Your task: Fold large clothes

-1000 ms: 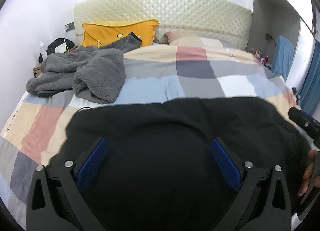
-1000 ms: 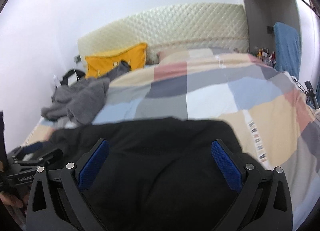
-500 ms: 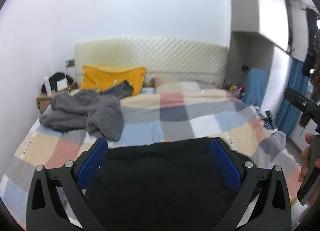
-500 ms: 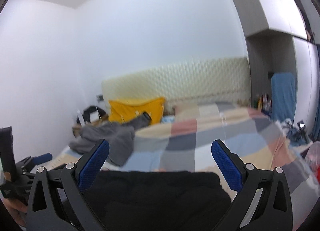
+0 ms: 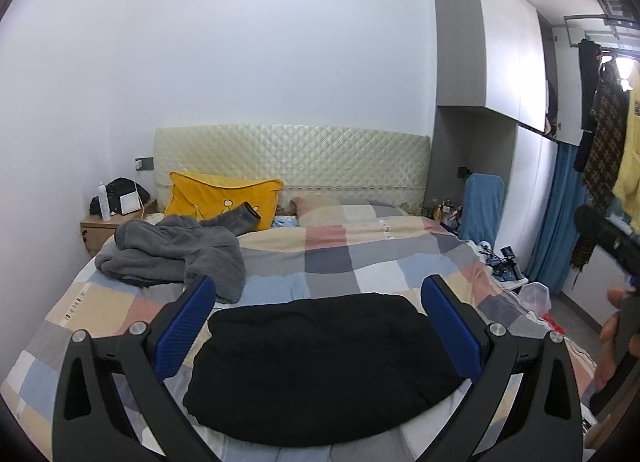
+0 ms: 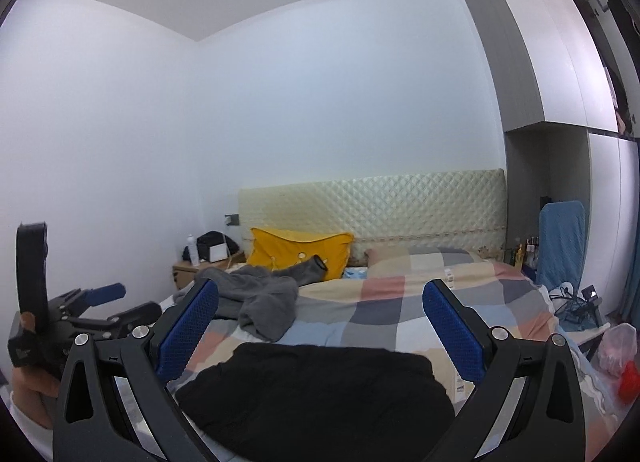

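- The left gripper, a black two-finger frame with blue ribbed pads, is spread wide with nothing between its fingers. It hangs above the bed and touches no fabric.
- The right gripper, of the same build with blue pads, is likewise spread wide and holds nothing. It also hangs clear of the bed.
- The black garment, folded into a compact rounded rectangle, lies flat on the near part of the bed. In both wrist views it appears between and below the finger pairs, apart from them.
- The bed is covered by a patchwork duvet in grey, beige, pink, pale blue and white squares.
- A crumpled grey fleece garment lies on the far left of the duvet, well apart from the black garment. One sleeve rests against a yellow cushion.
- The yellow cushion leans on the cream quilted headboard.
- A wooden bedside table stands left of the headboard and carries a white bottle and dark items.
- A blue cloth hangs to the right of the bed, near the grey and white wardrobe.
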`<state>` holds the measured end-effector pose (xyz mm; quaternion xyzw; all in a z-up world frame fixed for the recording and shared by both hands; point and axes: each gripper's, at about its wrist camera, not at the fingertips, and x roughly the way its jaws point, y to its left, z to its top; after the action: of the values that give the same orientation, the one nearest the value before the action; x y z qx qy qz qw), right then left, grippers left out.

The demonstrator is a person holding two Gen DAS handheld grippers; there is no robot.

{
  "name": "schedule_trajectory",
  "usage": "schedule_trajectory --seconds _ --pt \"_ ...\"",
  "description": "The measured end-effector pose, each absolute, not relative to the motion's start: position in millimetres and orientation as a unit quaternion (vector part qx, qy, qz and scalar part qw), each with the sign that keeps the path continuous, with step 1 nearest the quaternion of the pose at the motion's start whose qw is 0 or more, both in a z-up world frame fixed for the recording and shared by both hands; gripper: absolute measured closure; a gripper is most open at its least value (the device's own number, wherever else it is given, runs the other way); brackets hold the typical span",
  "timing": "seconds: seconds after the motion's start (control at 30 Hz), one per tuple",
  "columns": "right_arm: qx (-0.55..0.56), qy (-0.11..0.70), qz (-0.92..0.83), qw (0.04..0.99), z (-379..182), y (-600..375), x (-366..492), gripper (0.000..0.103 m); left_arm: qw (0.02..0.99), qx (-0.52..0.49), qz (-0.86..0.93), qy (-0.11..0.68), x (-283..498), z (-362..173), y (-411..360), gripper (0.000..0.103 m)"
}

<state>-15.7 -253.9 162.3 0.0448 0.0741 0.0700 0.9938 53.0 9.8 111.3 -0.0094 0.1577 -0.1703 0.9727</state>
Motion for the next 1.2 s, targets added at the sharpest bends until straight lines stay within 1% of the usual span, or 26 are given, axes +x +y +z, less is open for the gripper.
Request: schedule_trajectory --seconds 0.2,0.27,0.53,0.67,0.8,0.93,1.2 --pt "0.049 0.089 0.035 0.994 137 -254 -35 0.000 0.978 0.004 -0.156 0.140 27 112 13 0.001" --pt "0.053 0.107 0.034 0.992 125 -256 -37 0.000 0.978 0.003 -0.151 0.145 23 107 15 0.001" --pt "0.057 0.183 0.025 0.981 83 -254 -40 0.000 0.964 -0.041 -0.139 0.221 26 65 21 0.001" --pt "0.050 0.200 0.020 0.978 71 -248 -49 0.000 0.958 -0.048 -0.129 0.251 23 46 19 0.001" --pt "0.057 0.209 0.023 0.976 56 -246 -52 0.000 0.954 -0.041 -0.130 0.266 16 33 10 0.001" --pt "0.057 0.235 0.024 0.970 43 -244 -50 0.000 0.955 -0.043 -0.111 0.273 11 26 10 0.001" --pt "0.050 0.252 0.016 0.966 34 -246 -50 0.000 0.951 -0.025 -0.105 0.289 9 17 3 0.000"
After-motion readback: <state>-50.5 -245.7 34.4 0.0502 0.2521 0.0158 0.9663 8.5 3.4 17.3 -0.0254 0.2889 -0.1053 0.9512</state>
